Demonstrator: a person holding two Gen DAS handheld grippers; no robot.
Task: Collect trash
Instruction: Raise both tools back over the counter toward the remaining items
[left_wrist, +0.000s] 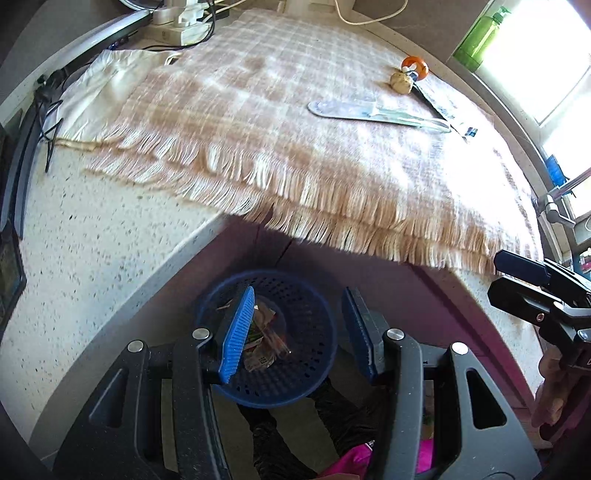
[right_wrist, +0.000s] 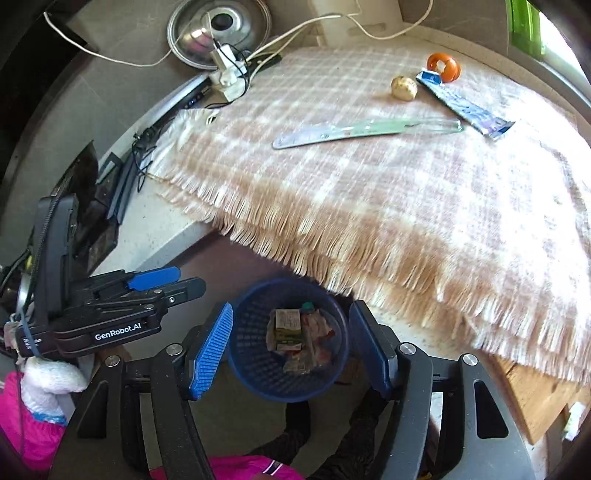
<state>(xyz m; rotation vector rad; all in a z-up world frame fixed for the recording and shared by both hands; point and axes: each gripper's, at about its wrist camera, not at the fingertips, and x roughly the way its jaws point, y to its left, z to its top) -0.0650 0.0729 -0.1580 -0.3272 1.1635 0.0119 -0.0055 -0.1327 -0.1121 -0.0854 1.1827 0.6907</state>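
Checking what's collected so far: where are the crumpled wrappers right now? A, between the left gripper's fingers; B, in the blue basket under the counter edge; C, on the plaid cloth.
B: the wrappers lie at the bottom of the blue basket, and both grippers are empty.

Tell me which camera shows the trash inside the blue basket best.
The right wrist view: the trash lies in full sight in the basket, between that gripper's fingers, with a small carton easy to make out. In the left wrist view a blue finger covers part of the trash, which looks darker.
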